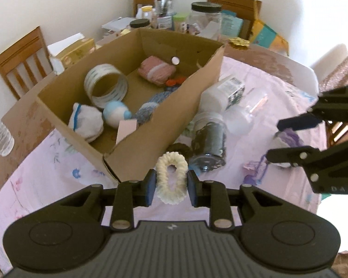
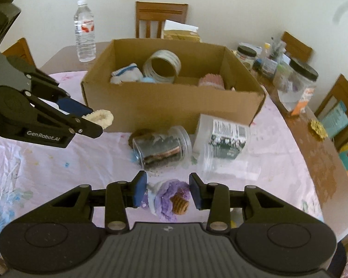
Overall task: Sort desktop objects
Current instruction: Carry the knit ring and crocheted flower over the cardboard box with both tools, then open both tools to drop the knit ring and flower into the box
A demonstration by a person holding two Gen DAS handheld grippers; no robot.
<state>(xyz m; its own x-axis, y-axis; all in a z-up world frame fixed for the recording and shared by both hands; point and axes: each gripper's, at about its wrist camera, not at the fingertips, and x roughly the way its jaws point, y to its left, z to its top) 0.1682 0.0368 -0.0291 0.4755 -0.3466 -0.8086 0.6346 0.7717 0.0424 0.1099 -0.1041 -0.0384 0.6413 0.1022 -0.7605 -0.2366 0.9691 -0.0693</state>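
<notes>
My left gripper is shut on a cream scrunchie, held above the pink tablecloth just in front of the near corner of the cardboard box. In the right wrist view the same gripper shows at the left with the scrunchie sticking out of its tips. My right gripper is shut on a purple crocheted flower with a brown centre. The box holds a tape roll, rolled socks and a pink bundle.
Two clear plastic jars lie on their sides in front of the box: one with dark contents, one labelled. A dark scrunchie lies by the box. A water bottle, large jars and clutter stand at the back. Wooden chairs surround the table.
</notes>
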